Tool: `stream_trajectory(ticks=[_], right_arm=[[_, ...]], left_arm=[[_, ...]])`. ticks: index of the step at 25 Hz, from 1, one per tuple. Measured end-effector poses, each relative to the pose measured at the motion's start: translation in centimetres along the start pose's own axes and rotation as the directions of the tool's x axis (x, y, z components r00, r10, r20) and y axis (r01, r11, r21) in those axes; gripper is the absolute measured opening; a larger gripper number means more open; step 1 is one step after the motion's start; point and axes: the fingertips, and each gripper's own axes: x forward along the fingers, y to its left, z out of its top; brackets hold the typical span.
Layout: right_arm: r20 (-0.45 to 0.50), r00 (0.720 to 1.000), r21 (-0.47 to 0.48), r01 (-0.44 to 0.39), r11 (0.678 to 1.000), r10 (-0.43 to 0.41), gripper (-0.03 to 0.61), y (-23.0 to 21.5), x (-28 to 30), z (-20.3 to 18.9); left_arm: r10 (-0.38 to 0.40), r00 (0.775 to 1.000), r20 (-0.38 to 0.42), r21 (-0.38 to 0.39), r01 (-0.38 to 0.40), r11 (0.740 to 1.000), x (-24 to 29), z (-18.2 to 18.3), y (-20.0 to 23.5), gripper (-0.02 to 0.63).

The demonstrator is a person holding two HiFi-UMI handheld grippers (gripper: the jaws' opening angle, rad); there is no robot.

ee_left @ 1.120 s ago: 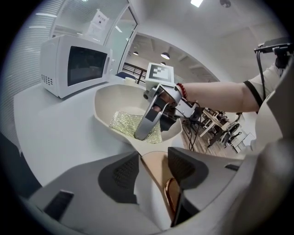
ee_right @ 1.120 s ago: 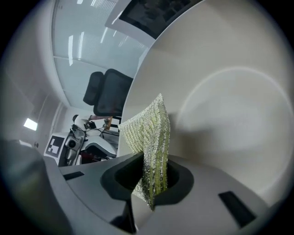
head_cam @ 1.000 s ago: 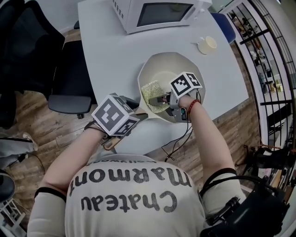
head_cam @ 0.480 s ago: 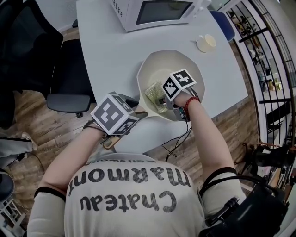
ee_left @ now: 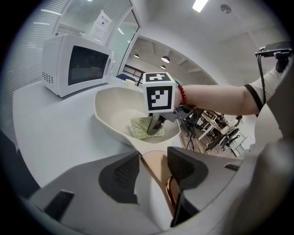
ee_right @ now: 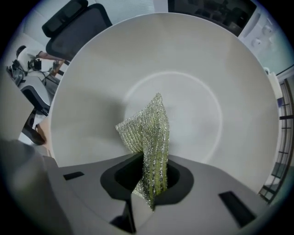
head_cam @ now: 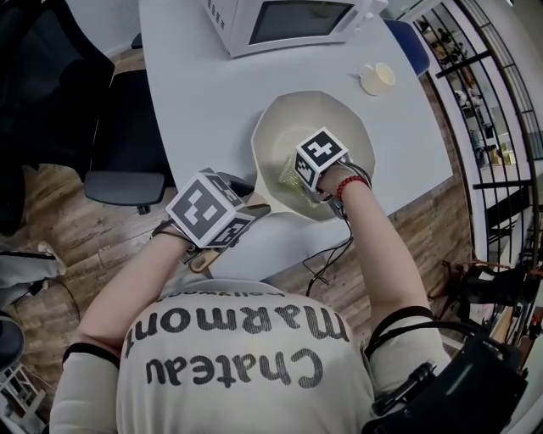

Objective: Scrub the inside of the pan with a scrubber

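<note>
**Scrubber clamped, down in the pan**

My right gripper (ee_right: 149,176) points steeply down into the cream pan (head_cam: 293,114). It is clamped on a folded, glittery green scrubber (ee_right: 148,133). From my left gripper view, the scrubber lies against the pan's inside, on its near side. My left gripper (ee_left: 154,165) is closed on the tan pan handle (ee_left: 161,183), which sticks out toward me at the near left. The pan sits on the white table (head_cam: 195,102), close to its near edge. A white microwave (head_cam: 288,25) stands at the far side, and a small cup (head_cam: 378,79) sits just beyond the pan, to the right.
</note>
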Motion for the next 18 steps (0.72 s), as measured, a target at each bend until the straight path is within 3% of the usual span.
stream_trajectory(ticks=[5,10,18], right_arm=[[-0.071,0.99,-0.033,0.123,0.992,-0.125,0.061,-2.3,-0.2,-1.2],[-0.116,0.949,-0.099,0.284,0.954,-0.294,0.061,-5.2,-0.4,-1.7],[-0.116,0.898,-0.138,0.409,0.902,-0.425,0.061,-8.0,-0.4,-1.2]], left_arm=[[-0.006,1.0,-0.001,-0.002,0.006,1.0,-0.1,0.0,0.1,0.207],[-0.009,1.0,0.005,-0.008,0.009,1.0,-0.1,0.1,0.1,0.207],[0.008,1.0,-0.001,0.005,-0.008,1.0,-0.1,0.1,0.0,0.207]])
